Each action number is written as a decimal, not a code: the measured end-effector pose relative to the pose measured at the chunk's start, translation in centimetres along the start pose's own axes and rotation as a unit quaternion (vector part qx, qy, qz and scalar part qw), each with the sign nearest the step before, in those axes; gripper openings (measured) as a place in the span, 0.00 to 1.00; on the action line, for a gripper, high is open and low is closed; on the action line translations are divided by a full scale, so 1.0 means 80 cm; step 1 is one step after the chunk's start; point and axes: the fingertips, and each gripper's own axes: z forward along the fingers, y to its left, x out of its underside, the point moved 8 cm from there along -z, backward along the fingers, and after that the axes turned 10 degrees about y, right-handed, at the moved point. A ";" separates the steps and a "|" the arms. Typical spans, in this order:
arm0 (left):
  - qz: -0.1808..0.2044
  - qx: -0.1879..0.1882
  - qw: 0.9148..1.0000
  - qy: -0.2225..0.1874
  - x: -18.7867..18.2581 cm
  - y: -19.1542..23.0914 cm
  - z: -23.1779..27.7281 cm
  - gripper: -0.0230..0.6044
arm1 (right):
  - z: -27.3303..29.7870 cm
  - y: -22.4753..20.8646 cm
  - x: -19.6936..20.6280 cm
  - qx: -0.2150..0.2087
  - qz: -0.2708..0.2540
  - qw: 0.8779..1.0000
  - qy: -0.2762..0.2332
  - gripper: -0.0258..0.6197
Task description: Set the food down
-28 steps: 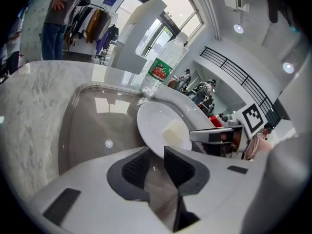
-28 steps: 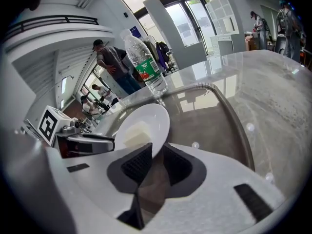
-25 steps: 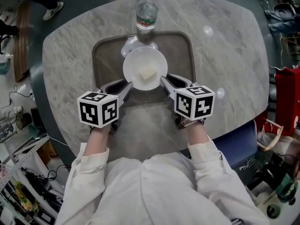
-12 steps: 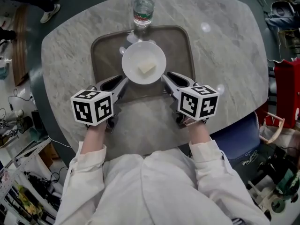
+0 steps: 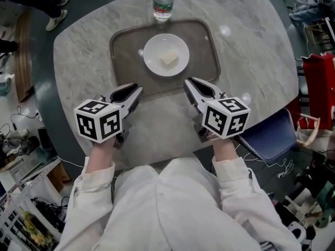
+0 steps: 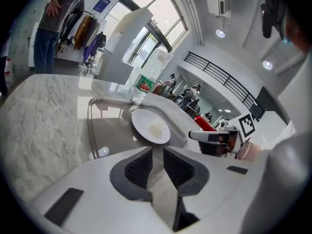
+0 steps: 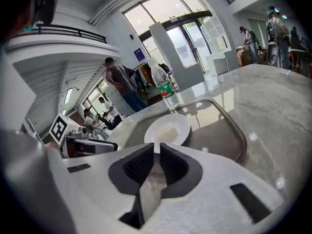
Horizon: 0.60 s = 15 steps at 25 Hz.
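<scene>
A white plate [image 5: 155, 50] holding a pale block of food [image 5: 169, 59] rests on the brown tray [image 5: 127, 54] at the table's far middle. My left gripper [image 5: 135, 89] hovers near the tray's front left edge, shut and holding nothing. At the front right edge, my right gripper [image 5: 189, 82] is likewise shut and empty. Both sit a short way back from the plate, not touching it. In the left gripper view the plate [image 6: 146, 123] and food [image 6: 156, 129] lie ahead of the jaws. From the right gripper view, plate [image 7: 179, 123] and food [image 7: 165, 133] show just beyond the tips.
A clear water bottle [image 5: 163, 3] with a green label stands beyond the tray's far edge. The marble table [image 5: 251, 51] has rounded corners. A blue chair [image 5: 267, 137] is at the right, and clutter covers the floor around. People stand in the background of both gripper views.
Both grippers have drawn back toward me from the plate's rim. The plate now sits alone on the tray, farther from the jaws.
</scene>
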 end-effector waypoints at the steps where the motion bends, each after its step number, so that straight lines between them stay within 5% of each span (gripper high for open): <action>1: 0.007 0.004 1.000 0.000 0.006 -0.002 -0.008 0.16 | -0.006 0.008 0.004 0.003 -0.002 1.000 -0.012 0.08; 6: 0.041 0.038 0.998 -0.037 0.035 -0.019 -0.065 0.14 | -0.033 0.064 0.026 -0.001 -0.018 0.998 -0.052 0.04; 15: 0.102 0.120 0.981 -0.116 0.072 -0.049 -0.149 0.10 | -0.066 0.172 0.064 -0.013 -0.062 0.994 -0.089 0.04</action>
